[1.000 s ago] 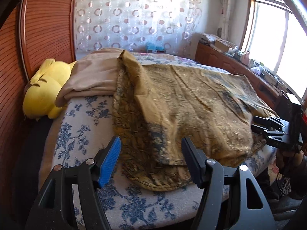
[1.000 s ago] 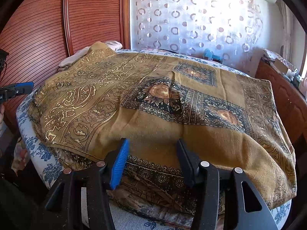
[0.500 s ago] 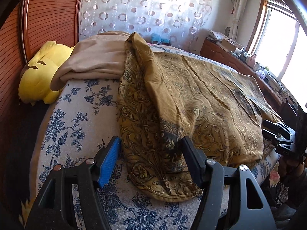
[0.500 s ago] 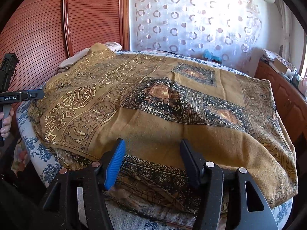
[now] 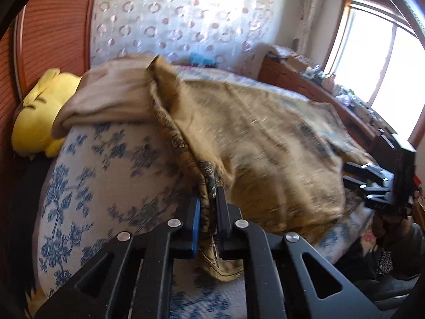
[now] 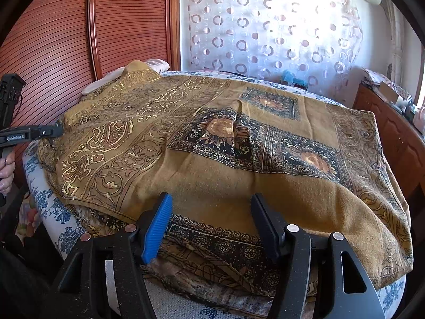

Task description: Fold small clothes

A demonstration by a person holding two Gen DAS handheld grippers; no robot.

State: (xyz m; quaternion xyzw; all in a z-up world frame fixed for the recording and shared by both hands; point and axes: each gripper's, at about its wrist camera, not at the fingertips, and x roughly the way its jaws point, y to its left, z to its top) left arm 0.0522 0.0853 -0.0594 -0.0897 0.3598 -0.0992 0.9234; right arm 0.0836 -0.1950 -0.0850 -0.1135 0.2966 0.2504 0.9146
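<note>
Since a moment ago, the left gripper (image 5: 208, 210) has closed its jaws on the near left edge of the scarf (image 6: 225, 159), pinching a bunched fold. That gold-brown patterned scarf lies spread across the bed (image 5: 106, 164), over a blue-flowered sheet. At its near right edge, the right gripper (image 6: 211, 228) hovers with jaws apart, holding nothing. A beige blanket (image 5: 114, 98) and yellow pillow (image 5: 37, 122) sit by the headboard.

blur: patterned cloth (image 5: 265, 143) smeared, left view | cut off: hand (image 6: 6, 171) at left edge | hidden: cloth's lower layers
</note>
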